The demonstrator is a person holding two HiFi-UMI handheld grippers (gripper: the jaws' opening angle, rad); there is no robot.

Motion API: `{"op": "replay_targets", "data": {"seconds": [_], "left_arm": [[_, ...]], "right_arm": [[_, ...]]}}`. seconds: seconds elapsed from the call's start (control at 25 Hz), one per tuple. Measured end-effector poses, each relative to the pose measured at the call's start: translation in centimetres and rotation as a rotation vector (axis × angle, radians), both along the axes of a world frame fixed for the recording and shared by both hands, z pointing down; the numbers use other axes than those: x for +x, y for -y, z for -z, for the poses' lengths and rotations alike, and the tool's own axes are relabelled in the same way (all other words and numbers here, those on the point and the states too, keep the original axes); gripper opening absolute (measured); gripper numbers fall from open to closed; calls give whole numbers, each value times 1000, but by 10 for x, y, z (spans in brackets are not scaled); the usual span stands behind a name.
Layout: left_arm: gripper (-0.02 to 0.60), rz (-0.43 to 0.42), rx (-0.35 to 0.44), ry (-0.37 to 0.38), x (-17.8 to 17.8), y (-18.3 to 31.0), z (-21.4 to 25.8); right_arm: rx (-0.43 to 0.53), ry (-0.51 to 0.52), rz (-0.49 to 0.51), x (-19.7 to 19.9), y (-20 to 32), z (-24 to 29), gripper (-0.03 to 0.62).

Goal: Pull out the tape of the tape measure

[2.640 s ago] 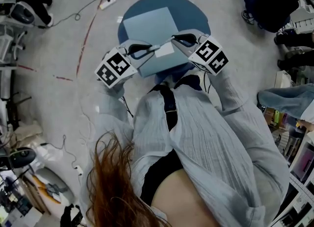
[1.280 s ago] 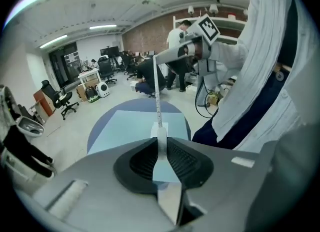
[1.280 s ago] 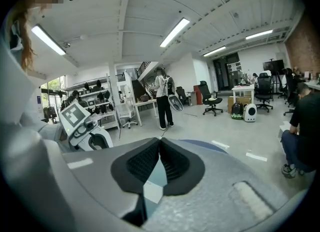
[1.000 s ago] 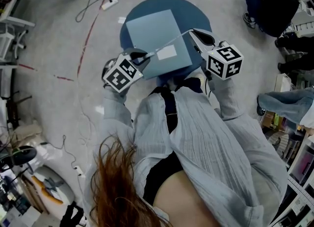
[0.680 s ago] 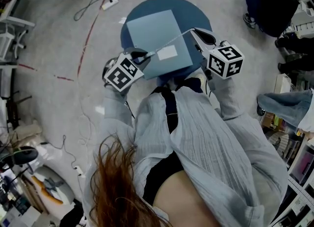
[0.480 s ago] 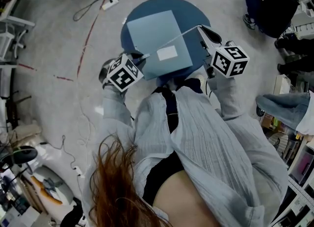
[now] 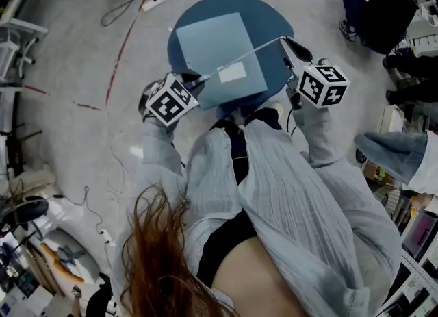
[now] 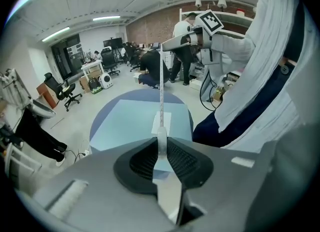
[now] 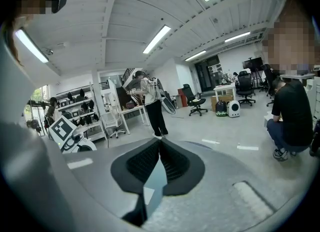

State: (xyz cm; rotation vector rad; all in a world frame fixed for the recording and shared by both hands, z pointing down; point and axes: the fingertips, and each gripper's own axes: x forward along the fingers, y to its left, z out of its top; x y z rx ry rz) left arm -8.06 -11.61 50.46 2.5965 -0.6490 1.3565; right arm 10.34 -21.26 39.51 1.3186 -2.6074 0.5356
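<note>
A thin white tape (image 7: 239, 57) stretches taut in the air over the round blue table (image 7: 274, 14), from my left gripper (image 7: 196, 76) up to my right gripper (image 7: 283, 40). In the left gripper view the tape (image 8: 161, 85) leaves the shut jaws (image 8: 161, 146) and runs straight to the right gripper (image 8: 167, 45). The tape measure's case is not visible. In the right gripper view the jaws (image 9: 159, 148) are pressed together, and the tape end there is hidden.
A light blue mat (image 7: 212, 42) with a white card (image 7: 233, 72) lies on the table. A power strip and cable (image 7: 150, 1) lie on the floor at the back left. A seated person (image 7: 383, 1) is at the back right, with shelves along the right edge.
My right gripper has moved right and away from the left one, and the stretch of tape between them has grown longer. The left gripper has shifted slightly left.
</note>
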Motion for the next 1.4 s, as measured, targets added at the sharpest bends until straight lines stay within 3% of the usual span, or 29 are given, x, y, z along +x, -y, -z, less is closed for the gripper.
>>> {"op": "replay_targets", "data": {"seconds": [0.2, 0.36, 0.52, 0.72, 1.4], "left_arm": [[77, 1, -18, 29, 0, -3, -4], [78, -26, -42, 124, -10, -12, -18], [78, 22, -69, 65, -15, -20, -17], [78, 16, -61, 93, -17, -18, -19], [78, 3, -98, 89, -9, -24, -27]], "right_arm": [[11, 12, 10, -3, -3, 4, 12], [45, 40, -39, 12, 4, 17, 12], [46, 26, -48, 20, 5, 17, 12], [33, 33, -62, 20, 3, 11, 12], [44, 61, -46, 19, 0, 22, 12]]}}
